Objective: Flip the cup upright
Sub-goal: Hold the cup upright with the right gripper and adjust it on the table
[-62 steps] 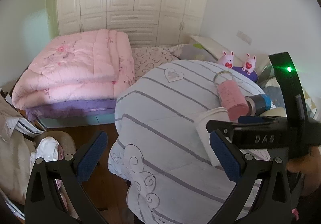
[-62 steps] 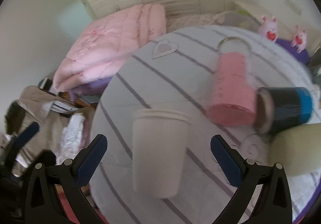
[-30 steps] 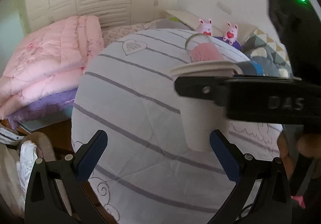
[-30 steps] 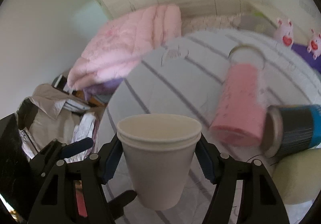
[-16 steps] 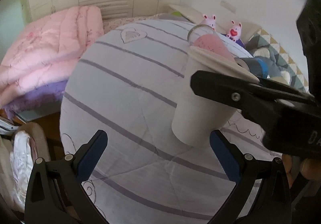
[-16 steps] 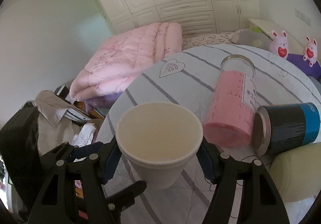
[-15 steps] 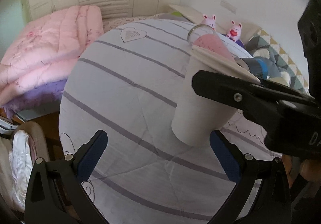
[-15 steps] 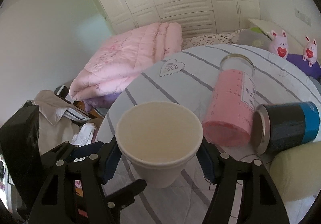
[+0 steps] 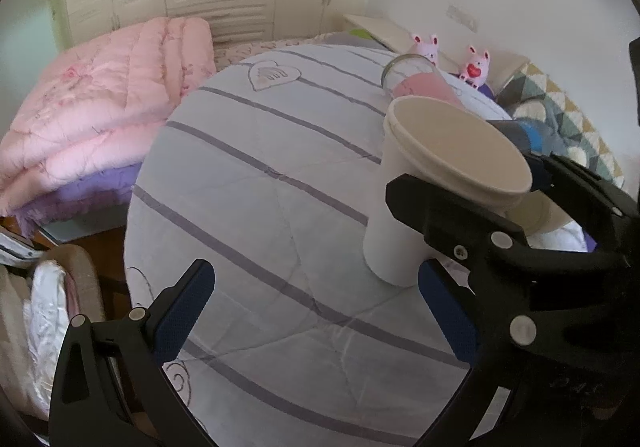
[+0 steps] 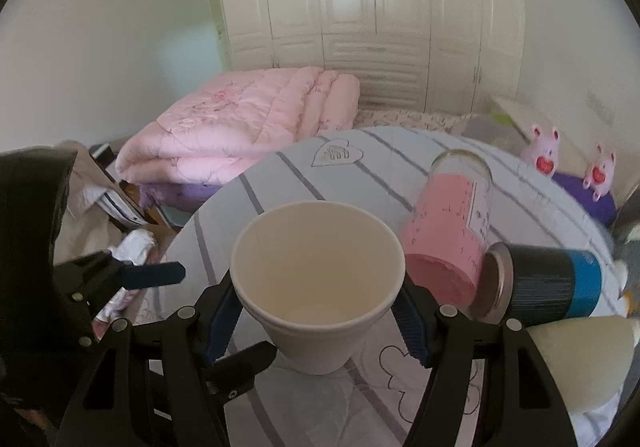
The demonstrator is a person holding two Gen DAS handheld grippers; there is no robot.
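Bearing small print too blurred to read, a white label sits on the pink jar point(image 10: 448, 231), which lies beside a dark can point(image 10: 548, 289). Since a second ago the white cup point(image 10: 318, 287) has come down, mouth up, onto the striped quilt point(image 9: 256, 183) of the round bed. The right tongs point(image 10: 318, 321) stay clenched on it; the left tongs point(image 9: 316, 311) hang released, nearby. White wardrobes point(image 10: 360, 7) stand far behind.

A home bedroom: folded pink quilt point(image 10: 256, 123), white wardrobe point(image 10: 372, 11), bed.
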